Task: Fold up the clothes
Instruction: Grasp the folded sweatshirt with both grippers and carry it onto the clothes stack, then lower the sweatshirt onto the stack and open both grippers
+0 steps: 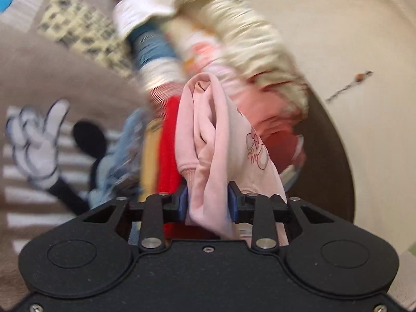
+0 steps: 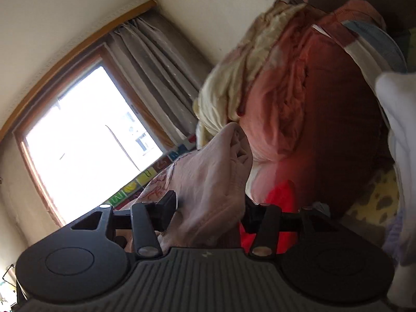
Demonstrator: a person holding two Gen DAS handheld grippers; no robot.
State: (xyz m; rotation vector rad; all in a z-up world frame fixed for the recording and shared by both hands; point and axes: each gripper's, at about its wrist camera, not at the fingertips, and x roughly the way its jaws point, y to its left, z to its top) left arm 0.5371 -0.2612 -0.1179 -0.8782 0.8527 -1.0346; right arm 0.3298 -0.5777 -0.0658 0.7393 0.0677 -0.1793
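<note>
The left gripper (image 1: 208,202) is clamped on one pale pink garment (image 1: 215,140), its two blue pads pressing a bunched fold from either side; the cloth stands up ahead of the jaws, and a small red bow print shows on the part draping to the right of them. Just beyond the jaws, blurred, lies one heap of clothes (image 1: 208,52) holding cream, white, blue-striped, orange-pink and red pieces, too smeared to count. Left of the jaws spreads a brown blanket (image 1: 52,78) with a cartoon glove printed on it; right of them is a cream wall (image 1: 351,26). In the right wrist view, the right gripper (image 2: 208,208) has the same pink garment (image 2: 208,176) lying between its two black fingers, which stand apart; the left finger (image 2: 166,205) meets the cloth, but whether the right one presses it cannot be told. Ahead and right of these jaws the heap (image 2: 299,91) rises. Left of them is one bright window (image 2: 85,135) with one grey curtain (image 2: 156,72).
</note>
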